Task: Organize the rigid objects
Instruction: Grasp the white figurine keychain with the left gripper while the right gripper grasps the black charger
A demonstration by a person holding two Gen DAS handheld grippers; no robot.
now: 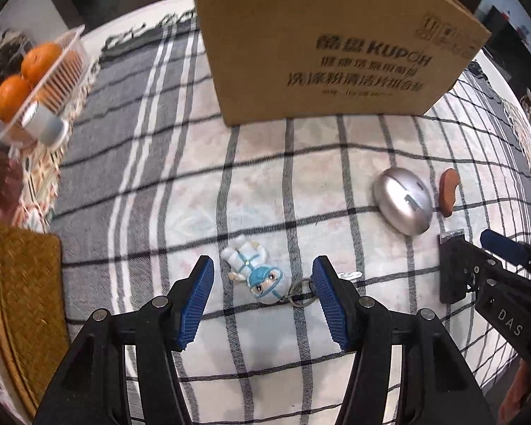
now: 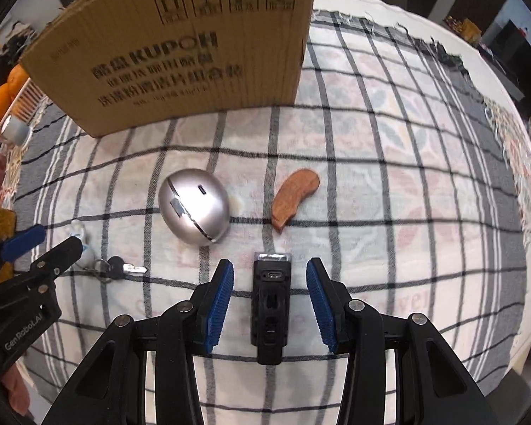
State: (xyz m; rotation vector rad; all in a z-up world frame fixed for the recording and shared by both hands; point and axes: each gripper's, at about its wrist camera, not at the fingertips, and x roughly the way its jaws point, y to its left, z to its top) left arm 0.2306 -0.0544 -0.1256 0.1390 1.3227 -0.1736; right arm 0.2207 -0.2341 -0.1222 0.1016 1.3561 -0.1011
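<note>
A small white and blue figurine keychain (image 1: pixel 256 271) lies on the checked cloth between the blue pads of my left gripper (image 1: pixel 262 283), which stands open around it without touching. Its key ring and key (image 2: pixel 124 268) trail to the right. My right gripper (image 2: pixel 269 283) is open on either side of a black rectangular device (image 2: pixel 270 304) with a clear front end; gaps show on both sides. Beyond it lie a silver egg-shaped gadget (image 2: pixel 194 209) and a curved brown wooden piece (image 2: pixel 293 196). A tall cardboard box (image 1: pixel 332 42) stands at the back.
A clear tray with oranges (image 1: pixel 28 74) and a grey cup (image 1: pixel 44 124) sits at the far left. A woven mat (image 1: pixel 24 301) lies at the left edge. The checked cloth (image 2: pixel 407 177) stretches to the right, and the table edge falls off at the far right.
</note>
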